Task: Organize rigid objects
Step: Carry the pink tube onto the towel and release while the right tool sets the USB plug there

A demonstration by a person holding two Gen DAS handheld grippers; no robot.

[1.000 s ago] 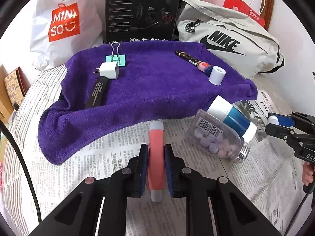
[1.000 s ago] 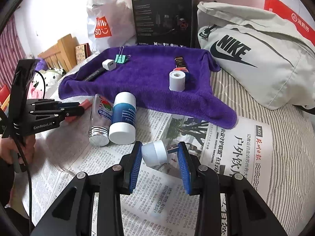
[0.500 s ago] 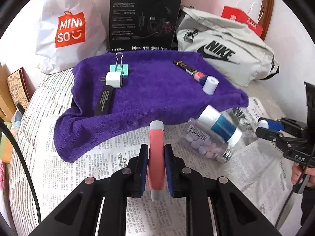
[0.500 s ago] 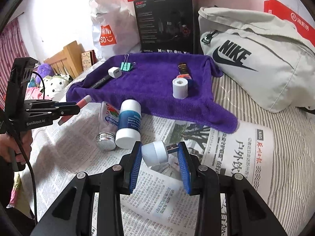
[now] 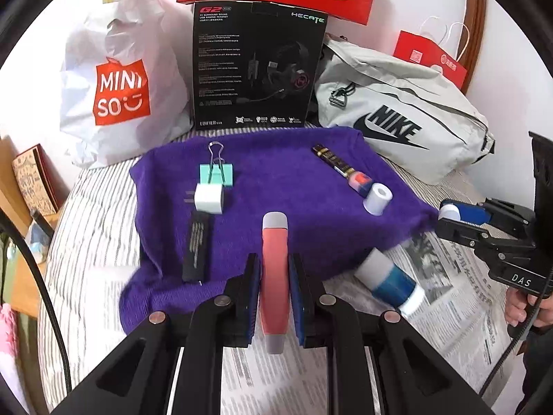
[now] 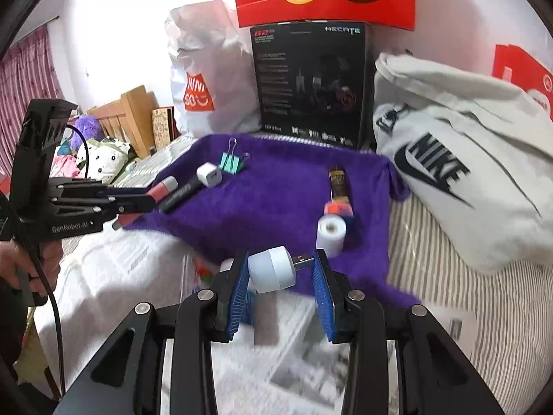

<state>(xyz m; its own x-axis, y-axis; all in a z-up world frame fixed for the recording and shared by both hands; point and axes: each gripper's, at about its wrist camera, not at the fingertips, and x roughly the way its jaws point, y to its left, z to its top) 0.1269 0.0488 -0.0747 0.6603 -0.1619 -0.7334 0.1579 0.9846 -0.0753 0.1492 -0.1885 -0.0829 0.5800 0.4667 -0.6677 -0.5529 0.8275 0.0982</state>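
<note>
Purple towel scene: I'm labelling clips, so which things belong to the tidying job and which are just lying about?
In the job:
pink grey-capped tube in left tool
white USB plug in right tool
purple towel
teal binder clip
white charger cube
blue-white bottle

Lying about:
grey Nike bag
black headset box
white Miniso bag

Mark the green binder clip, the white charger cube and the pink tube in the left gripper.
green binder clip (image 5: 217, 174), left wrist view, clip body.
white charger cube (image 5: 208, 199), left wrist view, front face.
pink tube (image 5: 274, 269), left wrist view, pink barrel.

Both wrist cameras look forward, sharing the purple towel (image 5: 276, 186).
</note>
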